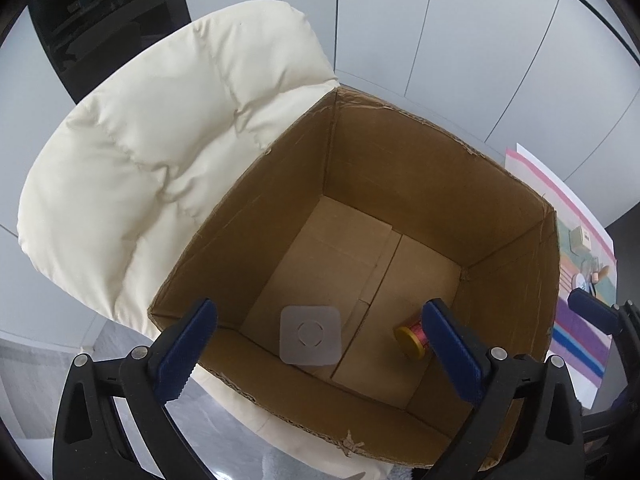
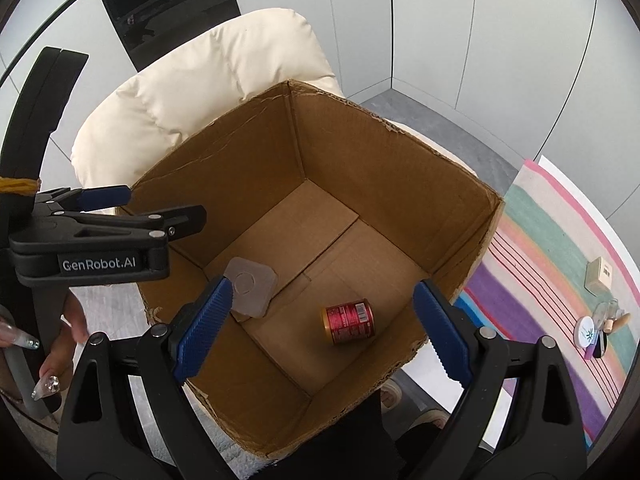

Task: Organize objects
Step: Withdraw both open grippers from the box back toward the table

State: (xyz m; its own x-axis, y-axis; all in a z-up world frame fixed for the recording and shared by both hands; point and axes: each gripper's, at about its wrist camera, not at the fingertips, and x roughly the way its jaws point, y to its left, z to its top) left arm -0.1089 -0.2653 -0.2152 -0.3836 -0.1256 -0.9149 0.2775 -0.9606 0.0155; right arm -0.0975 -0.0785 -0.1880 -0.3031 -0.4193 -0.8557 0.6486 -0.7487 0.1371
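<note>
An open cardboard box (image 1: 400,160) stands on a cream padded chair. On the box floor lie a red can (image 1: 409,337) with a gold end, on its side, and a flat translucent square lid (image 1: 310,334). My left gripper (image 1: 320,320) hangs open above the box's near rim with nothing between its blue pads. In the right wrist view the box (image 2: 380,168) holds the same can (image 2: 348,322) and lid (image 2: 252,286). My right gripper (image 2: 323,286) is open above them and holds nothing. The left gripper (image 2: 162,203) shows at the box's left rim, also open.
The cream chair (image 1: 140,152) rises behind and left of the box. To the right lies a striped cloth (image 2: 560,240) with a small beige box (image 2: 598,276), a round white item (image 2: 588,332) and a small glass bottle (image 2: 606,312). A person's hand (image 2: 60,344) grips the left tool.
</note>
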